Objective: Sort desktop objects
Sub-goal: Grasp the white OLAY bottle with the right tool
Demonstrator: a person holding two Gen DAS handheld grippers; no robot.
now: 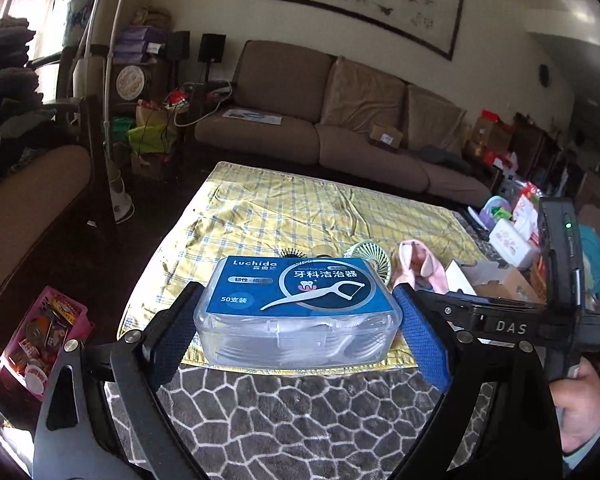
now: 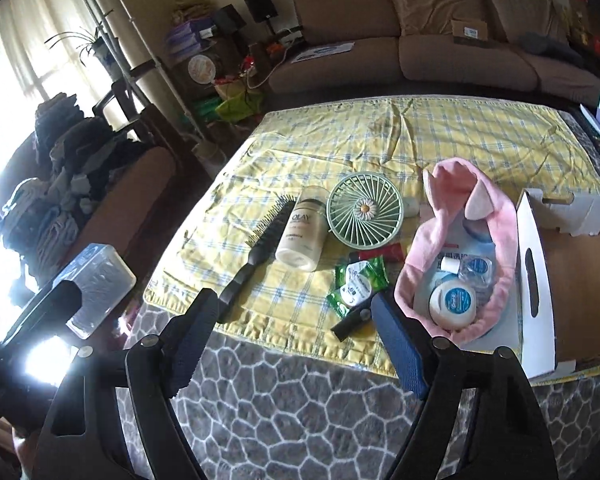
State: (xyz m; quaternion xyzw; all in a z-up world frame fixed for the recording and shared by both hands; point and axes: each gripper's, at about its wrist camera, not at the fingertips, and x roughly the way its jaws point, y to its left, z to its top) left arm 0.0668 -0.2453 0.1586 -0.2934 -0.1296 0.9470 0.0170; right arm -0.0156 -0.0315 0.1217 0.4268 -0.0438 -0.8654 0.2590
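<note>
Clear floss-pick box [image 1: 296, 312], labelled "Luchida" and "50", is being pinched by left gripper [image 1: 298, 330] at frame centre, long axis running left-right. Right gripper [image 2: 288, 344] is being held spread, empty, low in frame; "OLAY" bottle [image 2: 302, 236] is lying mid-frame.

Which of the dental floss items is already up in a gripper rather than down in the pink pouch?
The clear floss-pick box with the blue label, clamped between the left gripper jaws. The round white floss container and smaller clear one lie inside the pink pouch.
</note>
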